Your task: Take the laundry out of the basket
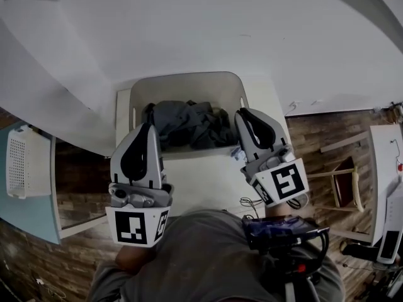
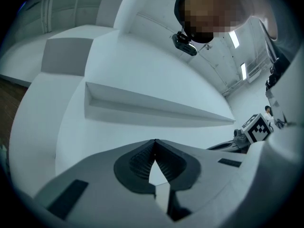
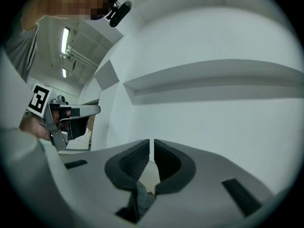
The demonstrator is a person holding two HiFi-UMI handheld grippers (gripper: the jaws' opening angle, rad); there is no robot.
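White wall [image 1: 189,24] fills the background, and against it a pale tabletop [image 1: 201,181] is set, on which the laundry basket [image 1: 189,77] stands. The dark laundry [image 1: 189,123] is seen lying inside the basket as one crumpled heap, below the rim and slightly toward its right half.

The left gripper [image 1: 149,126] is held at the basket's near left edge with its jaws pressed together at the tips, and nothing is caught between them. The right gripper [image 1: 242,113] is held at the near right edge, its jaws drawn almost together with only a thin slit left. No cloth is seen between the pads. A dark crumpled shape shows low in the gap, but it cannot be told whether that is fabric.

The laundry is judged to be soft, limp and light. It may be expected to sag and trail when lifted, and pieces may be tangled together. A raised fold on top of the heap would best be pinched, since a flat patch could slip.

No single direction is pointed to by the heap. Its long axis runs left to right across the head view, along the basket's own long side and parallel to the wall.
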